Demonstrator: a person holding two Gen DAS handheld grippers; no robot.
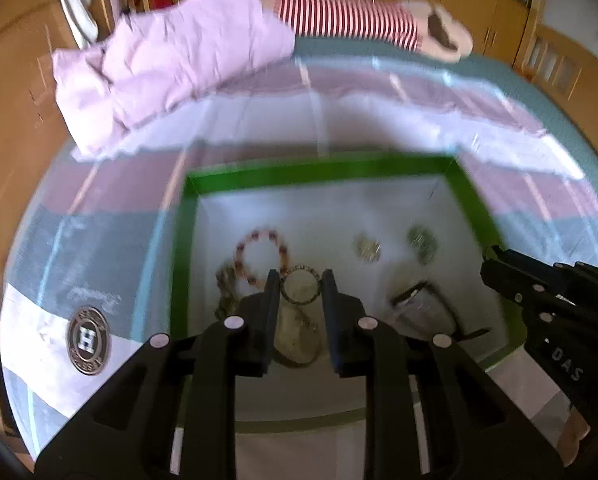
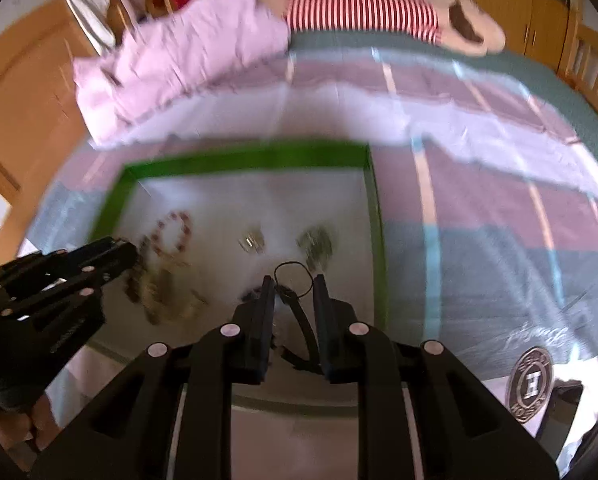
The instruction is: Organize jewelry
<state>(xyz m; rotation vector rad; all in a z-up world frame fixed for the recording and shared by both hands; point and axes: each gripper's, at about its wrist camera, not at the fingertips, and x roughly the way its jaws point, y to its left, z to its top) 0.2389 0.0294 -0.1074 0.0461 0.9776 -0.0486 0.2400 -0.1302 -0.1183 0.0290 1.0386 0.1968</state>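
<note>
A: Fingers (image 1: 273,300) of the left gripper (image 1: 299,280) stand a narrow gap apart with nothing pinched; a ring of beads (image 1: 300,285) shows through the gap, lying below on the tray floor. Right gripper (image 2: 291,284), same narrow gap. A thin black loop (image 2: 293,276) sits in it, but blur keeps me from telling whether the pads press on it.

B: Where is the jewelry?

A: All inside the green-rimmed tray (image 1: 315,170) on the bed (image 1: 99,216). Pink bead bracelet (image 1: 261,254) near the left wall, touching a heap of brownish chains (image 1: 227,288). Two small metallic pieces (image 1: 368,247) lie apart toward the far right, and a dark-framed, clear-faced item (image 1: 423,308) sits below them.

B: How would you handle the step?

A: My reading: both tools are over the tray choosing a piece. Both views are smeared, so I would steady the hands first. Then come down on one separate piece, not the tangled heap, where chains would drag their neighbours. Close on a bead or a link from the side and lift slowly. Keep the grippers apart; they crowd the same tray.

B: Any writing?

A: Round badge (image 1: 87,338) on the bedcover, a bold "H" at its centre; its ring lettering is too blurred. Faint script above it, unreadable. In the left view, "DAS" is printed on the right gripper's body.
</note>
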